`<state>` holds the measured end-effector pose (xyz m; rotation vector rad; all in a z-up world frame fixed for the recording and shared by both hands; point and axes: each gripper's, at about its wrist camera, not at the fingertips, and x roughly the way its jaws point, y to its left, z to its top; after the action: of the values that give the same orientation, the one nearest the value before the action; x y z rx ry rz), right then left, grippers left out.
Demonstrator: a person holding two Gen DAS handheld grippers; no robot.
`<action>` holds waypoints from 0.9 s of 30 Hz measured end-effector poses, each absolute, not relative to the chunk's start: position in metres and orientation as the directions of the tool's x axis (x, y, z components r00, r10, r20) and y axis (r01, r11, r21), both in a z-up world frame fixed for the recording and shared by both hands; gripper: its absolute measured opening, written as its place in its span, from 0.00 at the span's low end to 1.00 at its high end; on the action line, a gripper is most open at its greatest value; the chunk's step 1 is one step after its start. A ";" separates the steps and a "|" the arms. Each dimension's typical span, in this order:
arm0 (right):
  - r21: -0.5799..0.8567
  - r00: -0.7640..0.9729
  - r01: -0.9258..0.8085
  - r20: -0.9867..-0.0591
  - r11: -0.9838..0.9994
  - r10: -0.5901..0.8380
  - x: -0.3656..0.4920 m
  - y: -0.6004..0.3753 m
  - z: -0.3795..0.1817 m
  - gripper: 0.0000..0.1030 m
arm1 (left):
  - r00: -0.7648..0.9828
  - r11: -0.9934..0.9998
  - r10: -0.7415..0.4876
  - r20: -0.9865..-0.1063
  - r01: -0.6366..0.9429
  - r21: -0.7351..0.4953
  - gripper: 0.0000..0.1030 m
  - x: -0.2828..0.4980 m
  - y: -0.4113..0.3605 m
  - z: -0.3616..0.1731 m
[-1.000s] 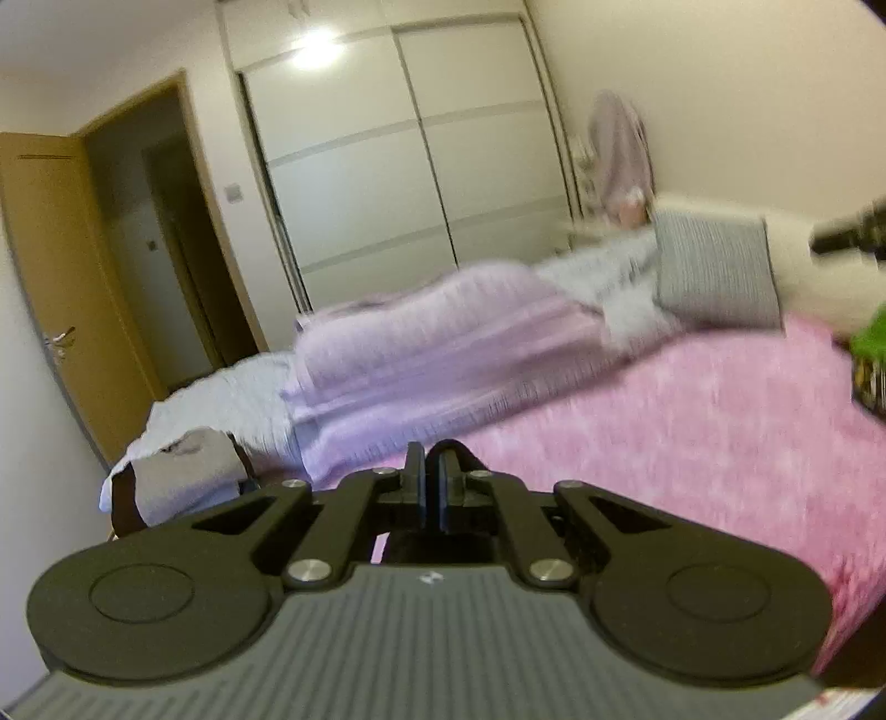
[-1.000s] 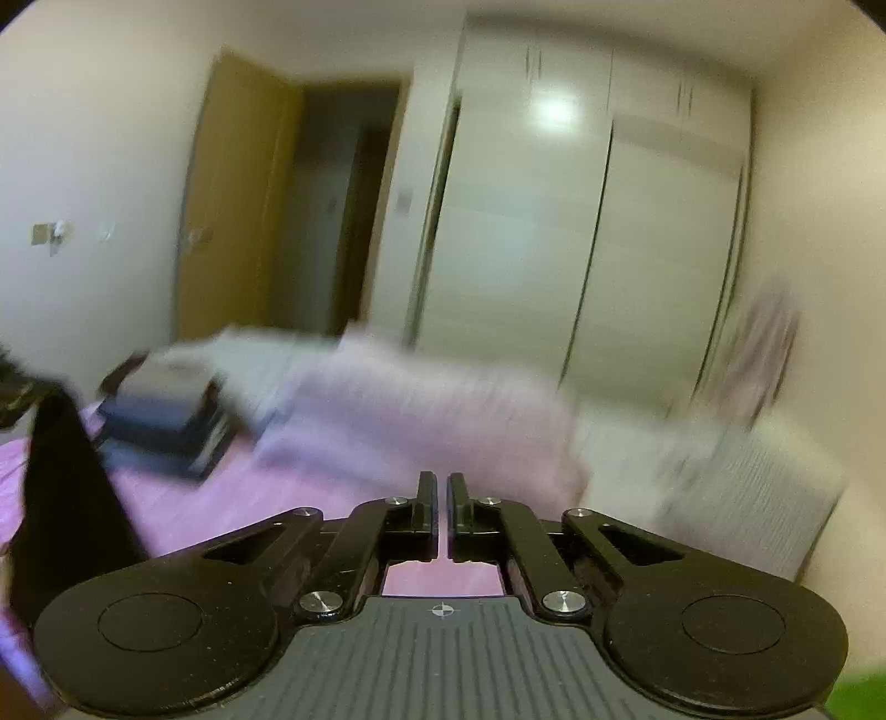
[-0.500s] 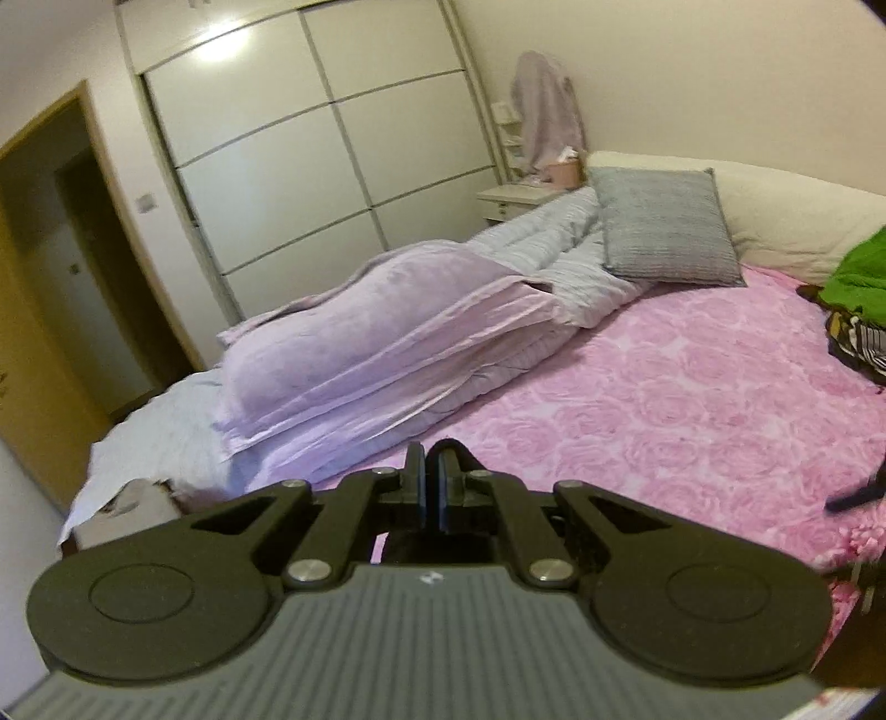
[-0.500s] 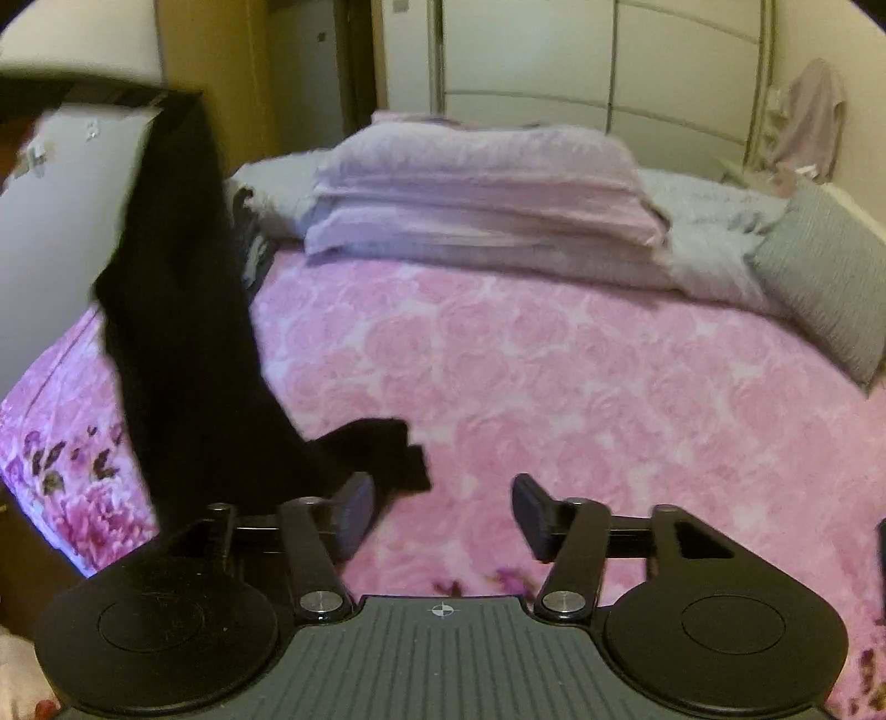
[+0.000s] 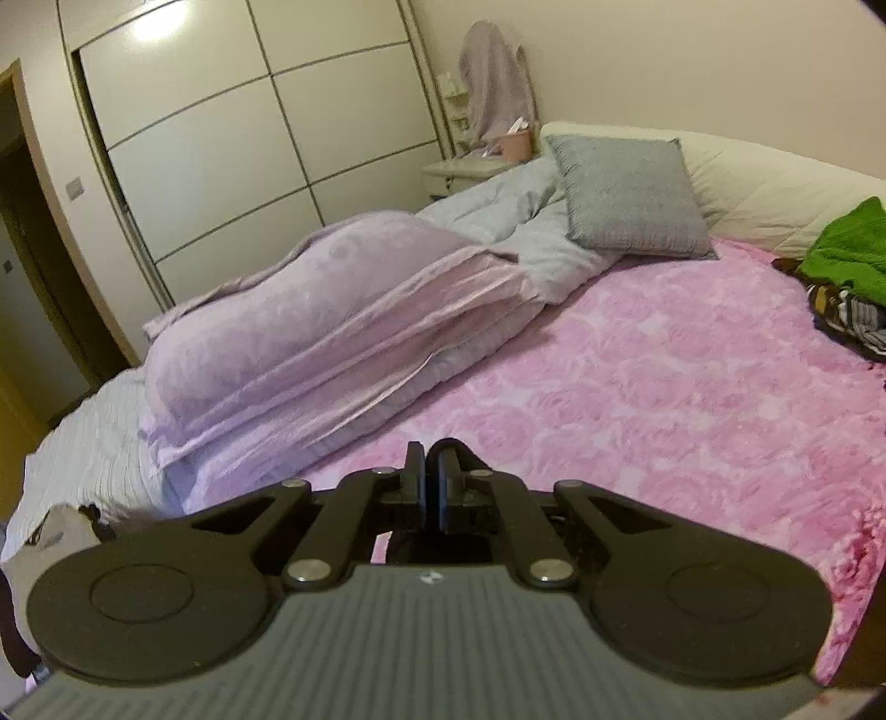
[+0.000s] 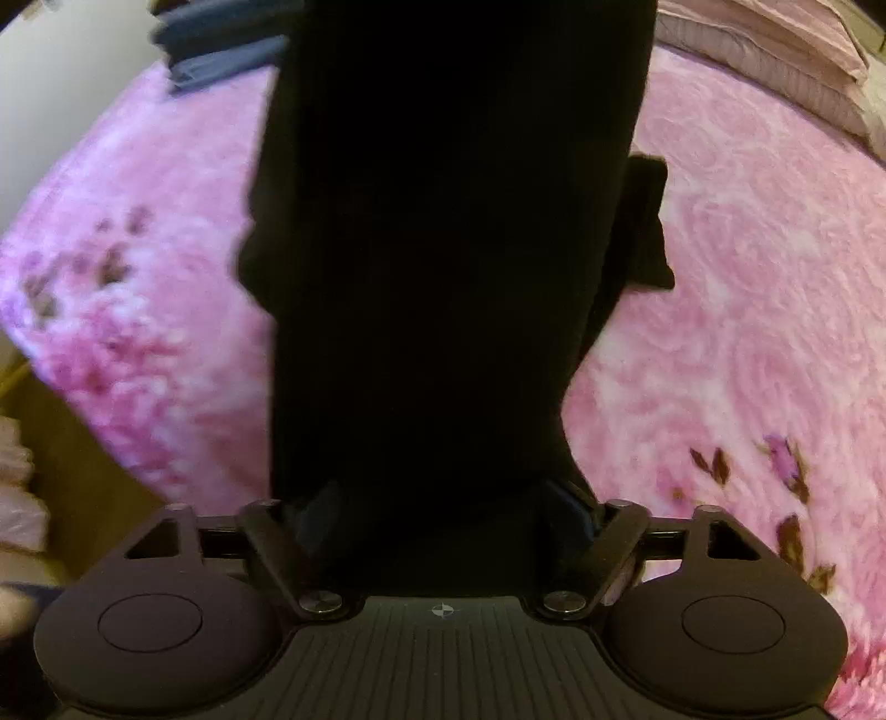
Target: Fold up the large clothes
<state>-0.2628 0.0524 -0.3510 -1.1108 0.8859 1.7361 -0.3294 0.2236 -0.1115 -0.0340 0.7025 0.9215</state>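
A black garment point(image 6: 443, 221) hangs in a long dark column over the pink rose-pattern bedspread point(image 6: 747, 277) and fills the middle of the right wrist view. My right gripper point(image 6: 443, 512) is open wide, and the lower part of the garment drops between its spread fingers point(image 6: 570, 507). In the left wrist view my left gripper point(image 5: 432, 471) is shut, with a small fold of black cloth point(image 5: 451, 446) pinched at its fingertips; the rest of the garment hangs below, out of sight.
A folded lilac blanket point(image 5: 310, 332) on a grey duvet point(image 5: 498, 216) lies along the bed's far side, beside a grey pillow point(image 5: 631, 199). Green and striped clothes point(image 5: 847, 266) are piled at the right. A dark folded stack point(image 6: 221, 50) sits near the bed's edge.
My right gripper went from shut to wide open, tilted down and moved up to the hanging black garment, which now drops between its fingers. The left gripper stays shut and swung its view right.
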 end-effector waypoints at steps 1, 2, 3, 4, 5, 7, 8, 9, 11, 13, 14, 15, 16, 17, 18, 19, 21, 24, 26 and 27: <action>0.130 -0.244 -0.925 -0.923 -0.356 0.297 -0.258 0.056 -0.351 0.06 | 0.393 0.618 0.715 -0.578 -0.742 0.260 0.04 -0.334 0.229 -0.116; 0.152 -0.258 -0.930 -0.920 -0.335 0.296 -0.251 0.060 -0.347 0.03 | 0.376 0.609 0.717 -0.588 -0.748 0.264 0.04 -0.340 0.234 -0.121; 0.174 -0.273 -0.934 -0.911 -0.312 0.309 -0.241 0.064 -0.340 0.03 | 0.357 0.597 0.721 -0.594 -0.755 0.271 0.04 -0.347 0.239 -0.125; 0.183 -0.282 -0.936 -0.901 -0.302 0.329 -0.231 0.066 -0.332 0.03 | 0.339 0.586 0.722 -0.604 -0.764 0.271 0.04 -0.355 0.244 -0.129; 0.184 -0.281 -0.941 -0.893 -0.284 0.351 -0.216 0.070 -0.320 0.03 | 0.323 0.575 0.718 -0.617 -0.775 0.263 0.04 -0.364 0.250 -0.131; 0.229 -0.311 -0.941 -0.875 -0.247 0.370 -0.185 0.080 -0.295 0.03 | 0.294 0.552 0.705 -0.645 -0.798 0.240 0.04 -0.383 0.265 -0.136; 0.241 -0.313 -0.945 -0.864 -0.221 0.396 -0.167 0.087 -0.279 0.03 | 0.282 0.543 0.702 -0.653 -0.805 0.237 0.04 -0.390 0.271 -0.138; 0.249 -0.312 -0.948 -0.850 -0.197 0.425 -0.149 0.095 -0.263 0.03 | 0.269 0.535 0.699 -0.663 -0.812 0.234 0.04 -0.395 0.280 -0.141; 0.251 -0.288 -0.958 -0.820 -0.141 0.495 -0.115 0.117 -0.232 0.02 | 0.265 0.527 0.688 -0.676 -0.822 0.215 0.04 -0.400 0.296 -0.144; 0.232 -0.253 -0.967 -0.784 -0.110 0.566 -0.084 0.149 -0.201 0.02 | 0.274 0.525 0.679 -0.682 -0.830 0.189 0.04 -0.398 0.318 -0.147; 0.205 -0.220 -0.974 -0.766 -0.094 0.604 -0.070 0.171 -0.186 0.02 | 0.286 0.527 0.674 -0.681 -0.832 0.172 0.04 -0.396 0.332 -0.148; 0.185 -0.197 -0.979 -0.751 -0.085 0.630 -0.061 0.190 -0.175 0.02 | 0.300 0.531 0.671 -0.678 -0.833 0.157 0.04 -0.393 0.347 -0.149; 0.160 -0.166 -0.985 -0.735 -0.070 0.658 -0.051 0.212 -0.163 0.02 | 0.312 0.537 0.666 -0.677 -0.831 0.145 0.04 -0.388 0.364 -0.151; 0.134 -0.135 -0.990 -0.720 -0.054 0.680 -0.042 0.240 -0.151 0.02 | 0.322 0.539 0.663 -0.676 -0.831 0.134 0.04 -0.383 0.382 -0.153; 0.113 -0.110 -0.993 -0.710 -0.042 0.695 -0.038 0.264 -0.144 0.02 | 0.321 0.530 0.667 -0.672 -0.839 0.124 0.05 -0.379 0.401 -0.156; 0.099 -0.078 -0.995 -0.690 -0.012 0.719 -0.033 0.291 -0.137 0.02 | 0.308 0.505 0.675 -0.671 -0.856 0.114 0.06 -0.375 0.428 -0.162; 0.044 -0.020 -0.999 -0.645 0.010 0.764 -0.036 0.337 -0.133 0.05 | 0.278 0.469 0.669 -0.690 -0.877 0.101 0.11 -0.369 0.470 -0.176; -0.085 0.102 -0.994 -0.658 0.062 0.746 -0.047 0.385 -0.145 0.52 | 0.190 0.396 0.657 -0.729 -0.911 0.120 0.38 -0.375 0.514 -0.203; -0.001 0.056 -0.997 -0.665 0.074 0.745 -0.043 0.383 -0.161 0.54 | 0.168 0.368 0.624 -0.763 -0.925 0.097 0.37 -0.388 0.518 -0.222; 0.033 0.027 -0.997 -0.684 0.068 0.729 -0.046 0.377 -0.176 0.54 | 0.175 0.376 0.604 -0.777 -0.923 0.085 0.38 -0.394 0.511 -0.233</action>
<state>-0.0461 0.3773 -0.1755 -0.5401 0.6279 1.4377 -0.3939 0.5106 -0.2331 -0.4593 0.8349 1.1369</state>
